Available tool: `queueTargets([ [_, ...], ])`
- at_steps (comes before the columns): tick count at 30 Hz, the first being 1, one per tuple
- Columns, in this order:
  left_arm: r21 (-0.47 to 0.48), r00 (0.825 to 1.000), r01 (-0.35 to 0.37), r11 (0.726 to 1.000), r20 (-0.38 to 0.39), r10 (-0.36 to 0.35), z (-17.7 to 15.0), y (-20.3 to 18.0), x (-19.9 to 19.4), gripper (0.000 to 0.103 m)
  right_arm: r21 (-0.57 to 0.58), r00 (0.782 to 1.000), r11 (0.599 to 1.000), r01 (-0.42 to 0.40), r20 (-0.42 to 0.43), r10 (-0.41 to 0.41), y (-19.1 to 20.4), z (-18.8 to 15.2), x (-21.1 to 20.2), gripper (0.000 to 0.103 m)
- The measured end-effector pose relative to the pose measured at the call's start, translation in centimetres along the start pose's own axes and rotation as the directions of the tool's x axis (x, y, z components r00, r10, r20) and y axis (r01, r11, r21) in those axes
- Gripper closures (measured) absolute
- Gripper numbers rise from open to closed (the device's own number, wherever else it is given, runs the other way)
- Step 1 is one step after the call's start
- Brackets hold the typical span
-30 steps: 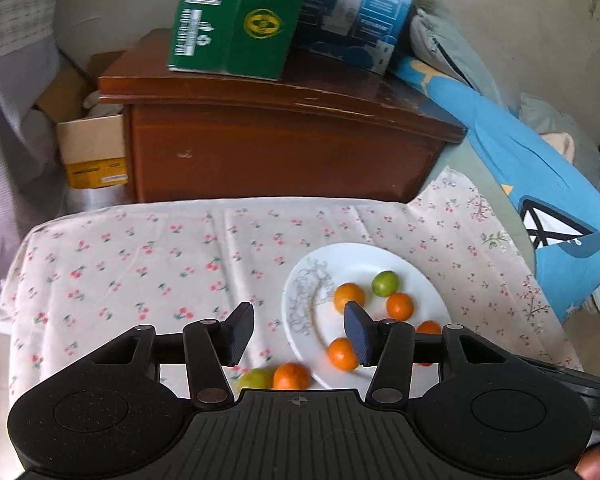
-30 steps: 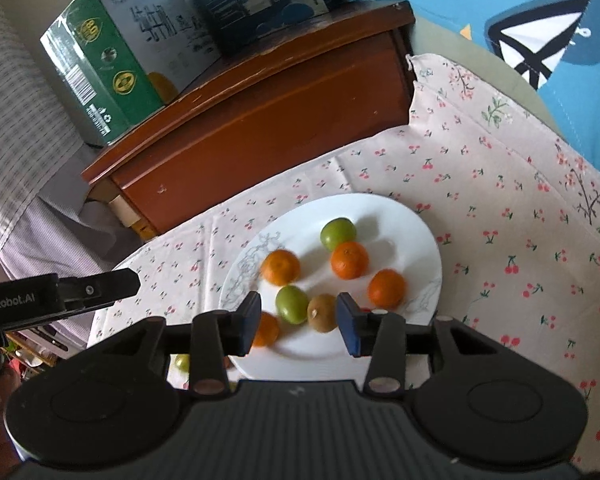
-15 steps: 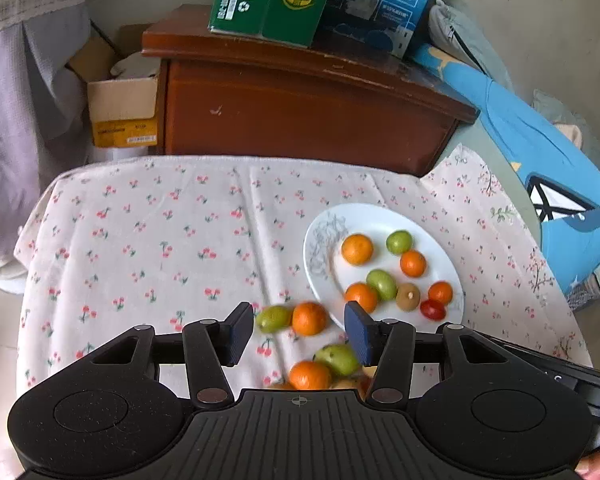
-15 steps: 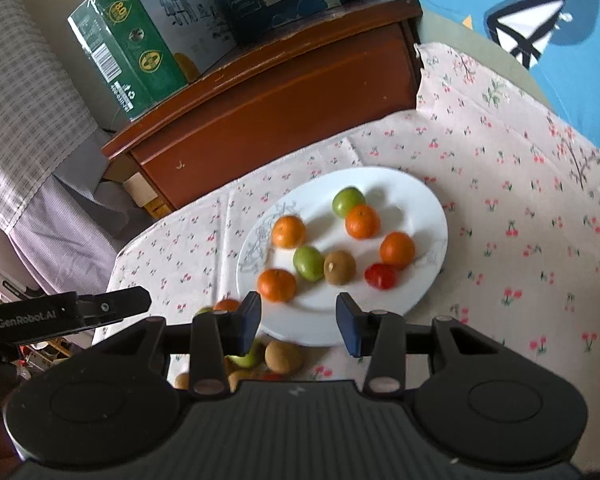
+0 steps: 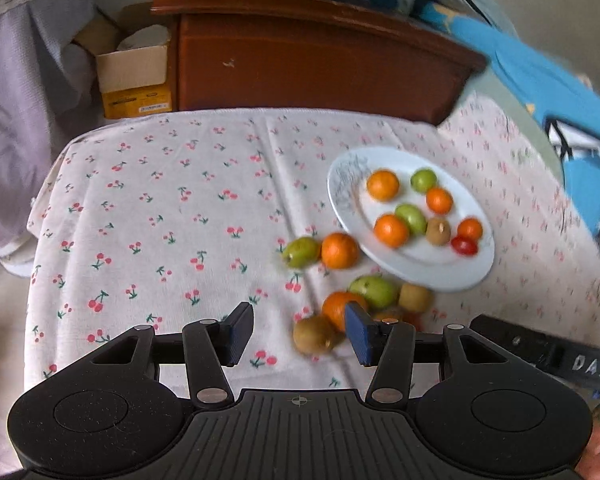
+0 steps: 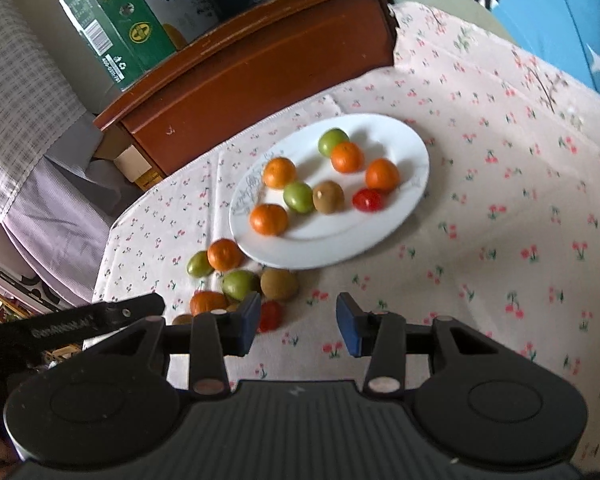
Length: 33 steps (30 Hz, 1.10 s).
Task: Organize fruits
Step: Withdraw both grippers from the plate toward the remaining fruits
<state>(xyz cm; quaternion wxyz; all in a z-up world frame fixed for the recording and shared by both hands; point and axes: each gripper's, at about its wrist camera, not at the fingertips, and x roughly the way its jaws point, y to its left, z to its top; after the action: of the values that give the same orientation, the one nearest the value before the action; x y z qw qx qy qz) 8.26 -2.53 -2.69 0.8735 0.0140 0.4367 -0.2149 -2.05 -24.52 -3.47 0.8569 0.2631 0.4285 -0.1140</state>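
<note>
Fruits still off the plate lie in a loose cluster on the cherry-print worktop (image 5: 148, 208), right ahead of us. Our left tool (image 5: 298, 334) is spread wide and carries nothing; a brown kiwi (image 5: 314, 334) sits just inside its right finger, at about 1 o'clock from the gap, with an orange (image 5: 338, 306) touching it behind. Our right tool (image 6: 297, 324) is equally wide and bare, and from it the cluster lies at 10 to 11 o'clock: a small red tomato (image 6: 270, 316) just beside its left finger, then a green fruit (image 6: 239, 284) and a second kiwi (image 6: 279, 283) side by side. We judge the left tool the nearer one, since the first kiwi is nearly between its fingers already; that kiwi's long axis is too blurred for us to call.

Farther out, a green-and-orange pair (image 6: 216, 258) rests just off the rim of the white plate (image 6: 380, 128). On the plate we count four oranges, two green fruits, one kiwi and one red tomato, well spread. Beyond stands a brown wooden cabinet (image 6: 260, 68) carrying a green carton (image 6: 116, 28).
</note>
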Motion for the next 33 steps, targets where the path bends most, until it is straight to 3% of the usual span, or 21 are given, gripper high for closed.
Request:
queueTargets([
  [12,0.129,1.0,-0.019,0.992,0.0,0.019,-1.9,-1.4,1.8,0.056,0.016,0.999,1.0,0.015,-0.029,-0.014,0.3,-2.2,0.0,0.059],
  [19,0.136,1.0,-0.017,0.991,0.014,0.015,-2.1,-1.6,2.7,0.058,0.019,1.0,1.0,0.008,-0.019,-0.007,0.4,-2.1,0.5,0.059],
  [27,0.149,0.999,-0.036,0.988,0.032,0.031,-2.4,-1.8,3.1,0.071,-0.009,1.0,1.0,-0.02,0.004,0.02,0.7,-2.0,1.4,0.06],
  [33,0.077,1.0,-0.006,0.997,0.024,0.004,-2.5,-1.0,2.4,0.077,-0.046,0.999,0.998,-0.032,0.008,0.033,1.2,-2.0,2.8,0.065],
])
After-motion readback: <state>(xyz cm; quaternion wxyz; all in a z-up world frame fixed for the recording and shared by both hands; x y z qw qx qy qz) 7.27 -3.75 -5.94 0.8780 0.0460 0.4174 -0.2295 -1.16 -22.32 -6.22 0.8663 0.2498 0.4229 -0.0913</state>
